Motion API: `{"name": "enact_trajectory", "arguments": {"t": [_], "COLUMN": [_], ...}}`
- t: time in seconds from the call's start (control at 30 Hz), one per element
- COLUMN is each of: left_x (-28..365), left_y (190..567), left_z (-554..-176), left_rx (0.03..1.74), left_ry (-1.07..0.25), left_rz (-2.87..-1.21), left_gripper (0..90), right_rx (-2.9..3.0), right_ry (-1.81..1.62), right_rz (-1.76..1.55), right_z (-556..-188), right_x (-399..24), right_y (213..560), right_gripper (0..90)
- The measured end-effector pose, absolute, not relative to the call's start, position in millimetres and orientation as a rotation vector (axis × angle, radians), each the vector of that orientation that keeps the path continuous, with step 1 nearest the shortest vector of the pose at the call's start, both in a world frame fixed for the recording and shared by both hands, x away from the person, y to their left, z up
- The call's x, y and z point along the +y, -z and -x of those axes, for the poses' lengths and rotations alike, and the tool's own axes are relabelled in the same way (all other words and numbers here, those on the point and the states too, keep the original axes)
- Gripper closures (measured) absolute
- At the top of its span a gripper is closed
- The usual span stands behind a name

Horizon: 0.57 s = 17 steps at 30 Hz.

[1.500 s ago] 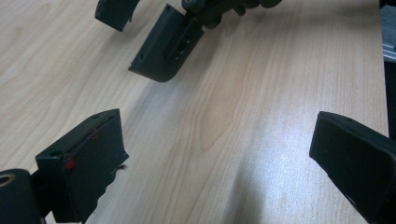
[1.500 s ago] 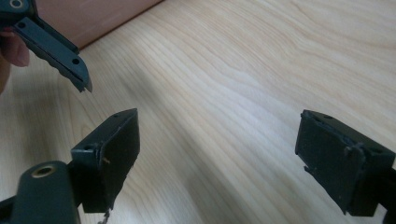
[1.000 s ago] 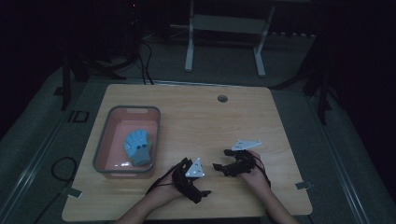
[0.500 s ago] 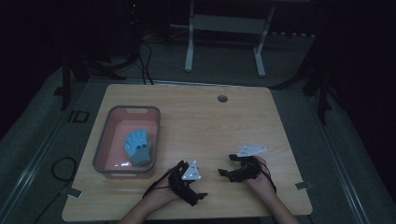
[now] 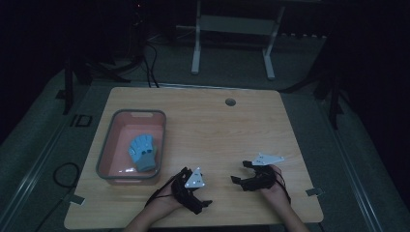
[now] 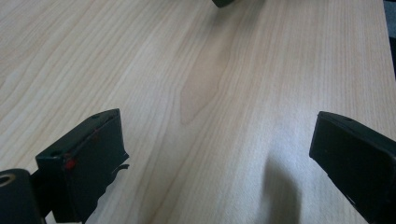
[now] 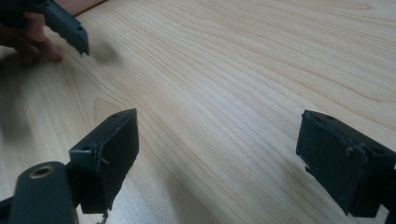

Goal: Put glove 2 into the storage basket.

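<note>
Now, the layout as it stands:

Worktop: a pale wooden worktop (image 5: 232, 130) with rounded corners and a small round grommet (image 5: 230, 102) near its far edge, at about 12 o'clock.

Bin: a pink plastic bin with a grey rim (image 5: 162, 140) sits on the left part of the worktop, at about 9 o'clock from the middle, its long side running front to back.

Bin contents: one light blue glove (image 5: 143, 151) lies flat on the bottom, fingers pointing toward the far end, in the half of the bin nearer the person.

Left claw: the left claw (image 5: 205, 204) rests low over the near edge at about 7 o'clock, just beside the bin's near right corner but apart from it. In the left gripper view its jaws stand wide apart with bare wood between them.

Right claw: the right claw (image 5: 240, 171) sits at about 5 o'clock, pointing toward the left one. In the right gripper view its jaws are spread wide over bare wood, gripping nothing.

Hands: the left hand (image 5: 167, 198) and the right hand (image 5: 273, 188) come in from the near edge, each wrapped round its tool.

Glove and claws: well apart; the glove lies inside the bin, at about 10 o'clock from the left claw.
</note>
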<state>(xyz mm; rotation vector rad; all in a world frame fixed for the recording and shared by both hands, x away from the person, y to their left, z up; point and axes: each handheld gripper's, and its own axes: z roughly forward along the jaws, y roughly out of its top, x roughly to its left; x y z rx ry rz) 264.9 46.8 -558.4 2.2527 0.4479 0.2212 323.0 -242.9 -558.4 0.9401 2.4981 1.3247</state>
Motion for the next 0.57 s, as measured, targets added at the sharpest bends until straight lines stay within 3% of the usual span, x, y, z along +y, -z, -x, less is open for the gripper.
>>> {"name": "enact_trajectory", "arguments": {"t": [0.57], "left_x": [49.2], "left_y": [561.4], "left_z": [-263.3], "left_rx": [0.448], "left_ry": [-0.236], "left_rz": [-2.250], "left_gripper": [3.7], "right_rx": [2.481], "right_ry": [-1.316], "right_rz": [-0.955], "right_z": [-324.0], "right_x": [-243.2], "right_y": [558.3], "right_gripper": [13.8]}}
